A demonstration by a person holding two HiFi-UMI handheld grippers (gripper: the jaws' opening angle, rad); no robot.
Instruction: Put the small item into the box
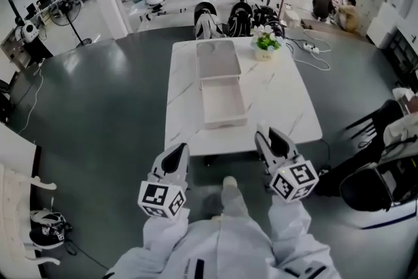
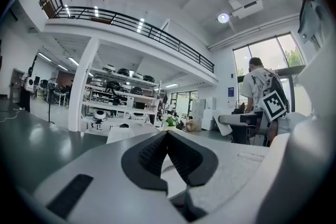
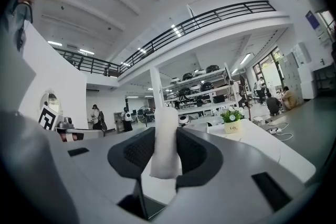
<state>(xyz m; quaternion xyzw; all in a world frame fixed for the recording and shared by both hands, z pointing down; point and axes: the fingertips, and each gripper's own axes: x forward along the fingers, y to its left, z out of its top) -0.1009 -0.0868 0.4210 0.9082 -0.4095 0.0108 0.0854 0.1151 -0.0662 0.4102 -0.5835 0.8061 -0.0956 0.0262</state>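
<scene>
We find the right gripper point(image 1: 270, 138) pinching the item point(image 3: 165, 145), long axis upright between the pads. The box point(image 1: 225, 121) lies ahead on the table point(image 1: 287, 101), slightly to that gripper's left. The left gripper point(image 1: 175, 155) is pressed together, empty.

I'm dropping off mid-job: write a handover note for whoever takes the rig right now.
The left claw is shut and empty.
The right claw is shut on the small white item.
The box sits open and empty on the white table, ahead of both claws.
Done: item picked up.
Left: carry it over the table's near edge and release it in the box.
</scene>
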